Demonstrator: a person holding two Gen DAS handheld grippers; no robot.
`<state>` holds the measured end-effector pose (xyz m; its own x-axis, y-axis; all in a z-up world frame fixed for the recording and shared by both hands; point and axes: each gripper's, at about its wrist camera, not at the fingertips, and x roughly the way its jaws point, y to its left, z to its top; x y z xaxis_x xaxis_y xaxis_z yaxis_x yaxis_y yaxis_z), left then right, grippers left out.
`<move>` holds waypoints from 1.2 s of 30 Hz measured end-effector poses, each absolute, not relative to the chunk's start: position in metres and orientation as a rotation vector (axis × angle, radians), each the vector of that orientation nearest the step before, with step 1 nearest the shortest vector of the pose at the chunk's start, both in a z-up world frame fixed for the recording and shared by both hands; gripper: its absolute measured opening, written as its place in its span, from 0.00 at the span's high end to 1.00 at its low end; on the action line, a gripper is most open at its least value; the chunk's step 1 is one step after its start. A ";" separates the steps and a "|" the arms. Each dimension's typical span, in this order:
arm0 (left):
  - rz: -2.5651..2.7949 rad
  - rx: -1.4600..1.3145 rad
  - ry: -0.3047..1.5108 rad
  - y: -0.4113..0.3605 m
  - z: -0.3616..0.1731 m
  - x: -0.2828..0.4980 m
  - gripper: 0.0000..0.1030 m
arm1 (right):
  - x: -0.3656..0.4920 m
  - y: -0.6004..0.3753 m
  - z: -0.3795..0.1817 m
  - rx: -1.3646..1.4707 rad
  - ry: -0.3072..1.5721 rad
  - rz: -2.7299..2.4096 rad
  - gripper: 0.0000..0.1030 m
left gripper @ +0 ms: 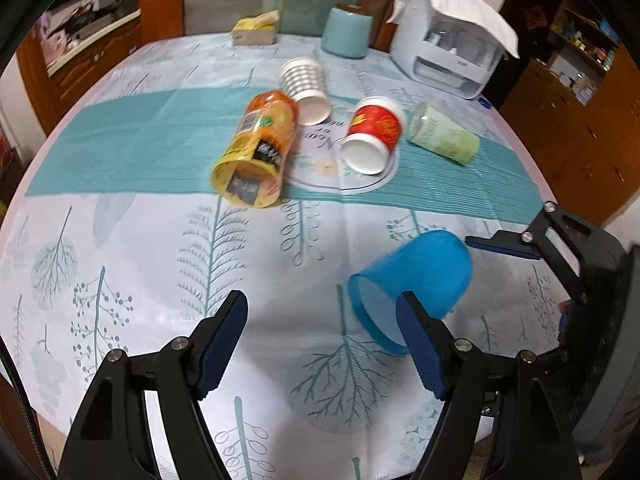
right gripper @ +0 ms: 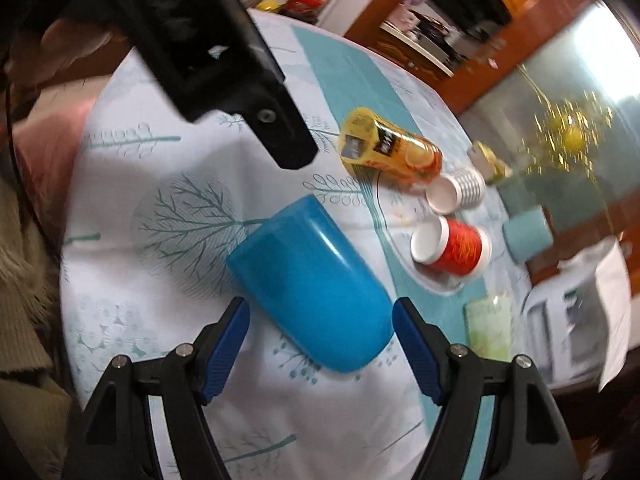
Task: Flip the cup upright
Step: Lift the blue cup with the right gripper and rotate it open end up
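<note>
A blue plastic cup [left gripper: 416, 284] lies on its side on the tablecloth, its mouth toward my left gripper. It also shows in the right wrist view [right gripper: 316, 280], closed base nearest. My left gripper [left gripper: 322, 320] is open and empty, its right finger just in front of the cup's rim. My right gripper [right gripper: 321, 320] is open, its fingers on either side of the cup's base, not closed on it. The right gripper [left gripper: 532, 246] shows beyond the cup in the left wrist view. The left gripper's body [right gripper: 224, 68] hangs above the table in the right wrist view.
Further cups lie on their sides on a teal runner: an orange-yellow one [left gripper: 260, 148], a white ribbed one [left gripper: 306, 88], a red one [left gripper: 370, 134], a pale green one [left gripper: 444, 136]. A white appliance [left gripper: 452, 36], a teal canister [left gripper: 346, 32] and a box [left gripper: 256, 28] stand at the back.
</note>
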<state>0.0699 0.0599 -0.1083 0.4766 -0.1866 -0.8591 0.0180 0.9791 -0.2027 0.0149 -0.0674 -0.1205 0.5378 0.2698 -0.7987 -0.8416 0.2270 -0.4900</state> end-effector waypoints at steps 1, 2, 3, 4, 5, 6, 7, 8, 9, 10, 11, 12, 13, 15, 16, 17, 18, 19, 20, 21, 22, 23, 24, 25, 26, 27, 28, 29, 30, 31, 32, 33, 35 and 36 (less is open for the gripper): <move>-0.120 -0.185 1.077 0.062 -0.111 0.072 0.27 | 0.013 -0.063 -0.122 -1.119 0.621 0.845 0.28; -0.112 -0.200 1.086 0.066 -0.114 0.073 0.27 | 0.011 -0.059 -0.123 -1.147 0.607 0.845 0.28; -0.104 -0.212 1.096 0.069 -0.117 0.074 0.27 | 0.010 -0.056 -0.125 -1.177 0.597 0.844 0.28; -0.095 -0.223 1.107 0.073 -0.121 0.075 0.27 | 0.009 -0.052 -0.128 -1.211 0.592 0.845 0.28; -0.087 -0.230 1.115 0.076 -0.123 0.076 0.27 | 0.007 -0.048 -0.131 -1.247 0.586 0.848 0.28; -0.078 -0.235 1.121 0.078 -0.126 0.077 0.27 | 0.005 -0.045 -0.134 -1.278 0.577 0.848 0.28; -0.069 -0.243 1.128 0.082 -0.129 0.078 0.27 | 0.003 -0.041 -0.138 -1.311 0.564 0.846 0.28; -0.065 -0.250 1.133 0.086 -0.132 0.077 0.27 | 0.000 -0.037 -0.141 -1.347 0.547 0.844 0.28; -0.063 -0.259 1.139 0.089 -0.134 0.078 0.27 | -0.002 -0.035 -0.144 -1.374 0.536 0.841 0.28; -0.063 -0.271 1.143 0.092 -0.136 0.078 0.27 | -0.004 -0.032 -0.148 -1.400 0.527 0.839 0.28; -0.063 -0.279 1.147 0.095 -0.138 0.079 0.27 | -0.005 -0.028 -0.151 -1.424 0.523 0.832 0.28; -0.063 -0.287 1.150 0.097 -0.140 0.079 0.27 | -0.004 -0.025 -0.155 -1.443 0.525 0.823 0.28; -0.062 -0.292 1.152 0.100 -0.141 0.080 0.27 | -0.004 -0.023 -0.158 -1.462 0.527 0.813 0.28; -0.064 -0.300 1.153 0.103 -0.142 0.080 0.27 | -0.003 -0.020 -0.165 -1.503 0.524 0.786 0.28; -0.066 -0.302 1.152 0.104 -0.143 0.080 0.27 | -0.003 -0.019 -0.166 -1.508 0.515 0.781 0.28; -0.068 -0.304 1.151 0.105 -0.143 0.081 0.27 | -0.002 -0.017 -0.166 -1.507 0.525 0.777 0.28; -0.070 -0.305 1.150 0.106 -0.143 0.081 0.27 | -0.001 -0.016 -0.165 -1.499 0.537 0.776 0.28; -0.072 -0.305 1.151 0.106 -0.143 0.081 0.27 | 0.002 -0.015 -0.164 -1.490 0.556 0.772 0.32; -0.077 -0.306 1.150 0.107 -0.143 0.081 0.27 | 0.005 -0.015 -0.163 -1.478 0.572 0.774 0.32; -0.079 -0.307 1.148 0.107 -0.143 0.081 0.27 | 0.006 -0.015 -0.162 -1.470 0.579 0.775 0.32; -0.082 -0.308 1.145 0.108 -0.142 0.081 0.27 | 0.007 -0.015 -0.160 -1.460 0.590 0.778 0.33; -0.084 -0.307 1.144 0.107 -0.141 0.081 0.27 | 0.008 -0.015 -0.158 -1.439 0.605 0.788 0.33; -0.086 -0.306 1.141 0.107 -0.141 0.081 0.27 | 0.010 -0.015 -0.154 -1.410 0.622 0.799 0.33; -0.087 -0.305 1.137 0.107 -0.140 0.081 0.27 | 0.011 -0.016 -0.150 -1.374 0.643 0.810 0.33; -0.087 -0.304 1.133 0.107 -0.139 0.081 0.27 | 0.013 -0.017 -0.145 -1.337 0.663 0.818 0.33; -0.087 -0.302 1.131 0.107 -0.138 0.081 0.27 | 0.016 -0.018 -0.140 -1.303 0.681 0.825 0.33; -0.089 -0.301 1.127 0.107 -0.137 0.081 0.27 | 0.018 -0.020 -0.135 -1.263 0.699 0.829 0.33; -0.089 -0.301 1.126 0.107 -0.136 0.081 0.27 | 0.018 -0.020 -0.132 -1.240 0.708 0.830 0.33; -0.091 -0.300 1.125 0.106 -0.136 0.081 0.27 | 0.020 -0.021 -0.128 -1.211 0.721 0.830 0.33; -0.093 -0.300 1.123 0.106 -0.135 0.081 0.27 | 0.021 -0.023 -0.125 -1.180 0.734 0.829 0.33; -0.096 -0.299 1.120 0.105 -0.133 0.081 0.27 | 0.023 -0.025 -0.122 -1.147 0.746 0.828 0.33; -0.098 -0.296 1.118 0.104 -0.132 0.081 0.27 | 0.025 -0.026 -0.119 -1.114 0.757 0.828 0.33; -0.103 -0.289 1.108 0.101 -0.128 0.080 0.27 | 0.031 -0.031 -0.112 -1.025 0.787 0.832 0.33; -0.105 -0.283 1.100 0.100 -0.125 0.080 0.27 | 0.035 -0.034 -0.108 -0.973 0.803 0.833 0.33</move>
<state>0.0796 0.1004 -0.1251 0.4527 -0.2235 -0.8632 -0.0556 0.9591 -0.2775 0.0352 -0.0336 -0.1082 0.4491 0.2280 -0.8639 -0.8716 0.3245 -0.3675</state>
